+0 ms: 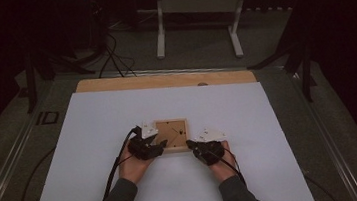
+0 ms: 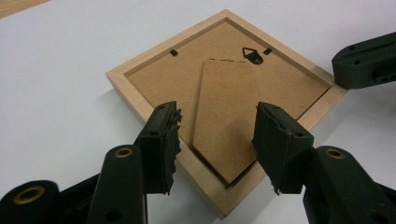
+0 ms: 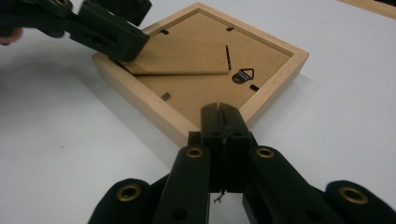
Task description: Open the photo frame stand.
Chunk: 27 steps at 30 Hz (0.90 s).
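Pale raw-wood frame (image 2: 135, 95) with matt brown fibreboard backing (image 2: 289, 88), small black metal hanger (image 2: 253, 54) on it, matt white desk (image 2: 56, 121) beneath.

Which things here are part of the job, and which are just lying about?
In the job: picture frame lying face down, its cardboard stand flap, left gripper open over the flap, right gripper shut at the frame's corner.
Lying about: white sheet, wooden board, metal stand.
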Tool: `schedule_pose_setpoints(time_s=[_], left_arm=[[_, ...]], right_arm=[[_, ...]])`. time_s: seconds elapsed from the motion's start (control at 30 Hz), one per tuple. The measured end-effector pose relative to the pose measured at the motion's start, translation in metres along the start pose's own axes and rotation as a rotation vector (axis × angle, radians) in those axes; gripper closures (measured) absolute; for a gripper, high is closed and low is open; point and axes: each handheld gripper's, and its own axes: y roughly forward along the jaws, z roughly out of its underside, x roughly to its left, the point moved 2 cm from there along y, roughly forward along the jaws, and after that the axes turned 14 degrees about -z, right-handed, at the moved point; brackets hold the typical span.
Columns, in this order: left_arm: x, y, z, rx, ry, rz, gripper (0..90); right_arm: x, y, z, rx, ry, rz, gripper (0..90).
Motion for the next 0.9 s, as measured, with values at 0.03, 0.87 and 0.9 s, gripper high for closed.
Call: schedule_pose_setpoints(time_s=[0.03,0.87,0.9], left_arm=[[-0.001,0.001,0.0,0.001,0.003,0.001,49.5],[-0.009,0.011,-0.013,0.078,0.061,0.018,51.1],[-0.01,0.01,-0.015,0.076,0.062,0.012,51.2]], right_arm=[[0.0,0.0,0.0,0.0,0.001,-0.001,89.5],[0.0,0.0,0.0,-0.001,-0.001,-0.005,89.4],[0.0,0.0,0.0,-0.001,-0.002,-0.005,89.5]])
